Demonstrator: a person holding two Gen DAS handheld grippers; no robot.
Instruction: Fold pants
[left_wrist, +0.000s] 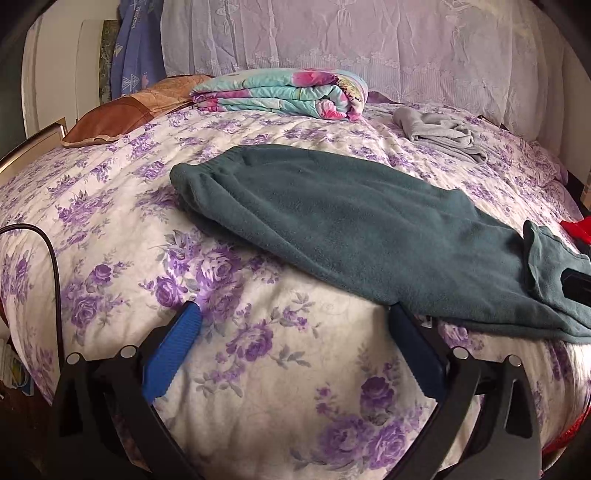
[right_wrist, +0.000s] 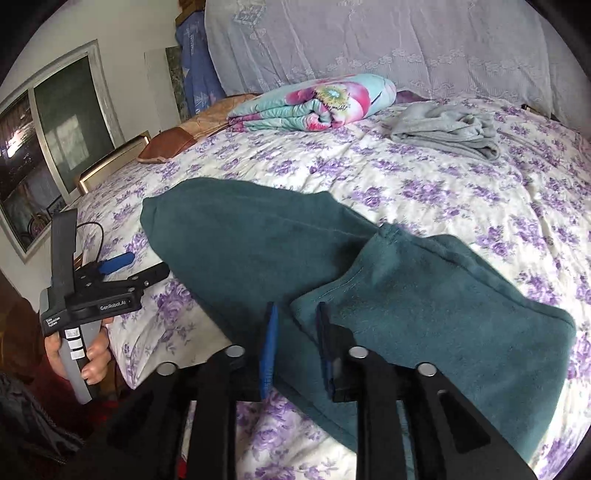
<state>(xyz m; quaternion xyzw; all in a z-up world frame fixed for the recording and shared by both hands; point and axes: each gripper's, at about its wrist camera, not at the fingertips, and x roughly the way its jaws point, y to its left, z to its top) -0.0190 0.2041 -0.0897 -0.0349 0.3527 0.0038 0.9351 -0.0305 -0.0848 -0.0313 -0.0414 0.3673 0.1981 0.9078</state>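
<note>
Dark teal fleece pants (left_wrist: 332, 221) lie slantwise across the purple-flowered bedspread (left_wrist: 258, 369), waistband toward the far left. In the right wrist view the pants (right_wrist: 240, 251) have one end folded back over themselves (right_wrist: 443, 314). My right gripper (right_wrist: 297, 317) hovers at the near corner of that fold. Its jaws are partly apart, with teal cloth lying between them and the pads not pressing on it. My left gripper (left_wrist: 295, 317) is wide open over bare bedspread, its right fingertip (left_wrist: 400, 314) at the pants' near edge. A hand holds the left gripper (right_wrist: 144, 267) at the bed's left side.
A folded floral quilt (left_wrist: 280, 92) and a crumpled grey garment (left_wrist: 443, 136) lie at the back of the bed. A brown pillow (left_wrist: 110, 122) sits at the far left. A black cable (left_wrist: 51, 258) hangs at the left edge, something red (left_wrist: 576, 229) at the right.
</note>
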